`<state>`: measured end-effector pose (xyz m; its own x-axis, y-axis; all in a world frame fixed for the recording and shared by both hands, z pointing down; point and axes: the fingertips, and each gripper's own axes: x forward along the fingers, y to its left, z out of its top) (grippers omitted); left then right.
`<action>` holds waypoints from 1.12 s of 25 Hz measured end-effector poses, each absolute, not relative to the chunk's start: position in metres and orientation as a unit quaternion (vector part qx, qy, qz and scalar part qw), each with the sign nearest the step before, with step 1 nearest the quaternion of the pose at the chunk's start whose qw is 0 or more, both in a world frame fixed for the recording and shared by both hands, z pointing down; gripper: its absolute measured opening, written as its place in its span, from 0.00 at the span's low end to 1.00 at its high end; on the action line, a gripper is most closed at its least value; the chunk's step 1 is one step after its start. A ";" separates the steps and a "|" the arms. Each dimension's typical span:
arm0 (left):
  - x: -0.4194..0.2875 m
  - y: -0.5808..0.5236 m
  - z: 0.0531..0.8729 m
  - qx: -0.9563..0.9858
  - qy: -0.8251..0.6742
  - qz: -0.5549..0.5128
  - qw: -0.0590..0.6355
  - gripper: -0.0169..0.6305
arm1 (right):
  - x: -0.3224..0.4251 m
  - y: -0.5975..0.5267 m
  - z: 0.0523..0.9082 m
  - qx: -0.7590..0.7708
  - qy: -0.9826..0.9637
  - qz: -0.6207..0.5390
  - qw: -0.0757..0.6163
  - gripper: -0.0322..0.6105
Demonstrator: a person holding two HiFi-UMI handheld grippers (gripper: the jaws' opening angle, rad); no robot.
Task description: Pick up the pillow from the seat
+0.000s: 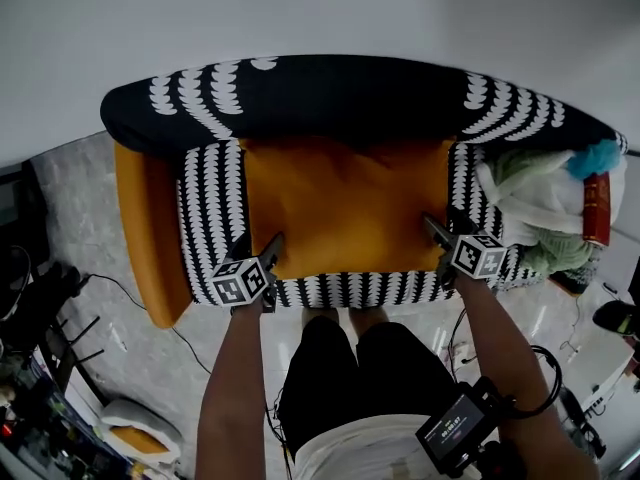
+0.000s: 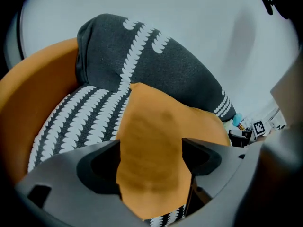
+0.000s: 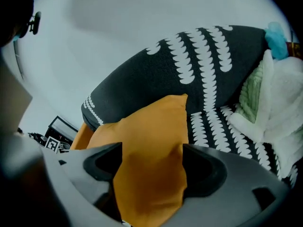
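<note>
Pale wall (image 1: 300, 8) and grey stone-look floor (image 1: 80, 208) surround an armchair (image 1: 340, 93) with an orange outer shell (image 1: 145, 228) and black upholstery striped with white scallops. The orange pillow (image 1: 345, 203) lies flat on the seat (image 1: 212, 218), spanning the space between the 2 grippers. The left gripper (image 1: 258, 246) stands at the pillow's front left corner and the right gripper (image 1: 445, 230) at its front right corner, each with its marker cube toward the person. In the left gripper view, the left gripper (image 2: 150, 162) has its 2 jaws wide apart, and a corner of the pillow (image 2: 156, 141) reaches in between them and fills the gap. The fabric does not look squeezed, so this gripper is open around the corner, not clamped on it. The striped seat (image 2: 80, 117) runs to the left of those jaws, and the dark backrest (image 2: 161, 65) rises beyond them. In the right gripper view, the right gripper (image 3: 151, 162) is likewise spread wide, with the pillow's other corner (image 3: 151, 145) lying loose between its jaws. To the right of that gripper, a heap of white and green cloth (image 3: 270, 98) rests on the chair's side. In the head view this heap (image 1: 530, 203) has a red book (image 1: 597, 208) just past it. A small screened device (image 1: 455, 430) sits by the person's right forearm, behind the right gripper.
</note>
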<state>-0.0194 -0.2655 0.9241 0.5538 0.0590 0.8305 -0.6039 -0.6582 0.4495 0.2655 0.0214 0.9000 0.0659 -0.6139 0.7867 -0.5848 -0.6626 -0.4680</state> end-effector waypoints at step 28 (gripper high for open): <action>-0.005 -0.237 0.918 0.812 -0.118 0.433 0.373 0.15 | 0.237 0.013 0.906 -0.672 0.487 -0.558 -0.014 0.31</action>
